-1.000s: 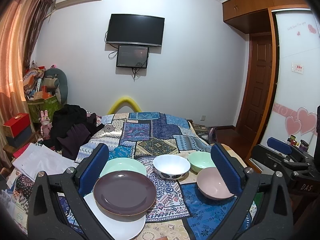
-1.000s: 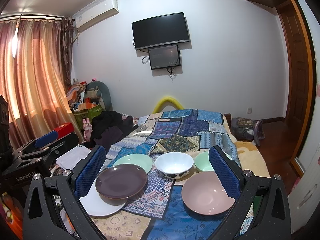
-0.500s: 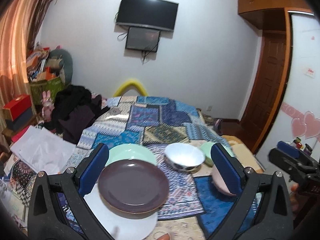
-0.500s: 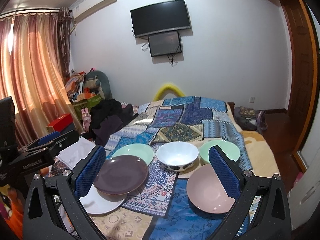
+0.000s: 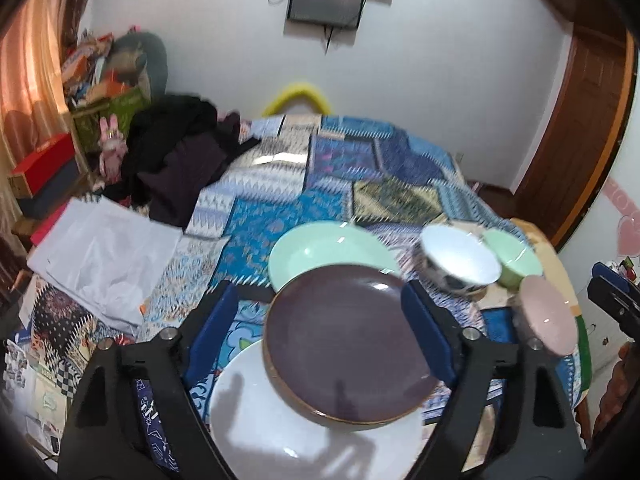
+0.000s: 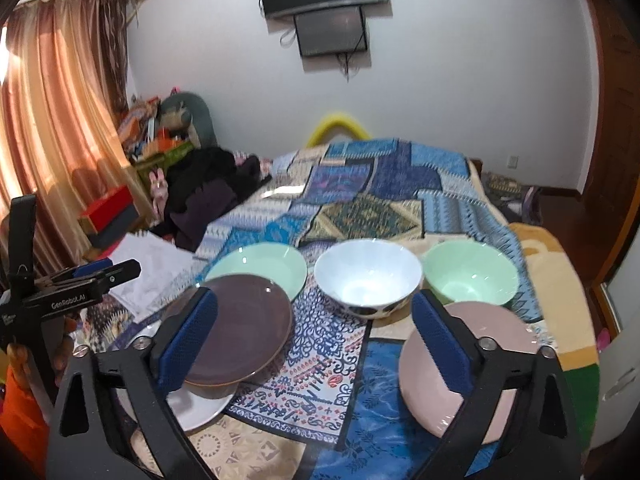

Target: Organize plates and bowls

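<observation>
With jaws just narrowing yet gripping nothing, the left gripper [image 5: 316, 320] framed the purple plate [image 5: 348, 352] overlapping the white plate [image 5: 280, 432] at the bedspread's [image 5: 340, 160] near edge, apparently to lift it, while the right gripper [image 6: 314, 328], likewise narrowing and empty, hung beside the pink bowl [image 6: 480, 368].

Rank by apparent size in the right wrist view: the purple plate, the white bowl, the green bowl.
1. purple plate, largest, though it is nearest the camera.
2. white bowl and green bowl look nearly alike; the white one seems slightly wider.
</observation>
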